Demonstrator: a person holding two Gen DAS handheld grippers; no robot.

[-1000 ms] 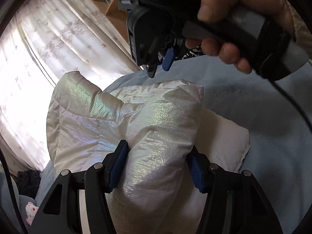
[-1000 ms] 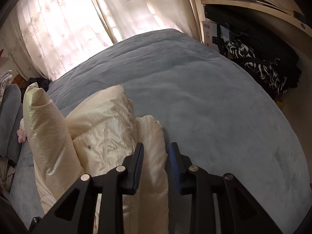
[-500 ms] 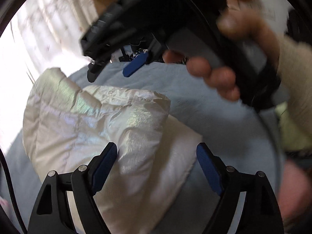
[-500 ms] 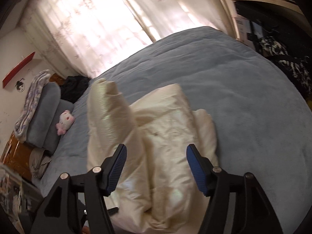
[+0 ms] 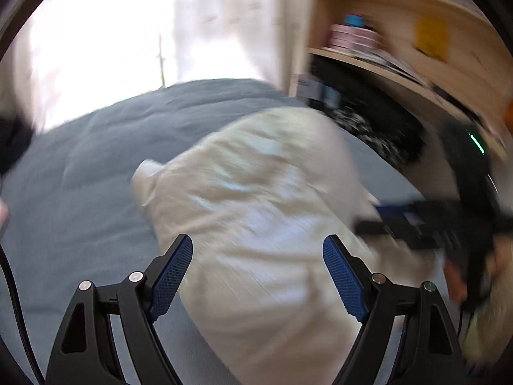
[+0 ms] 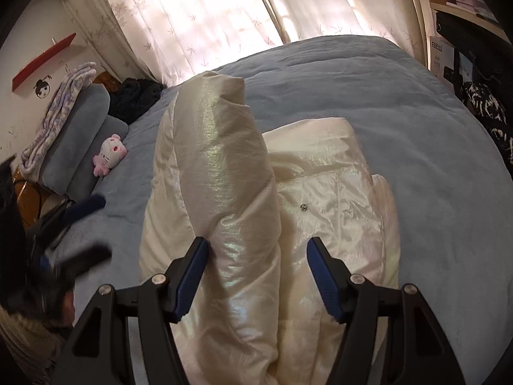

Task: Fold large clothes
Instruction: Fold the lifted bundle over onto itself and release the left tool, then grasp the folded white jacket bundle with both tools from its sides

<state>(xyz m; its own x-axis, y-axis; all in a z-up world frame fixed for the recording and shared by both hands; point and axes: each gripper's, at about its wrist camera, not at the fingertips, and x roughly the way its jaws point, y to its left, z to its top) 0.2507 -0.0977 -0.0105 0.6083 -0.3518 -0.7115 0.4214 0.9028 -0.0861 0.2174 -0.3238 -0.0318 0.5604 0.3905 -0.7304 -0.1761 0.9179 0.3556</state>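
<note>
A cream, shiny puffer jacket lies folded on the grey-blue bed. One padded fold stands up along its left side. My right gripper hangs open just above the jacket's near end, with the raised fold between its blue pads but not pinched. In the blurred left wrist view the jacket lies ahead, and my left gripper is open above it with nothing gripped. The right gripper shows there at the right edge, and the left gripper shows as a blur at the left.
Grey pillows with a striped blanket and a pink-and-white plush toy sit at the bed's left end, beside dark clothes. Curtains hang behind. A wooden shelf and black-and-white fabric stand to the right.
Both grippers opened and let go of the jacket. The left one pulled back, rose and rolled, so its view swung round. The right one drew back a little.
</note>
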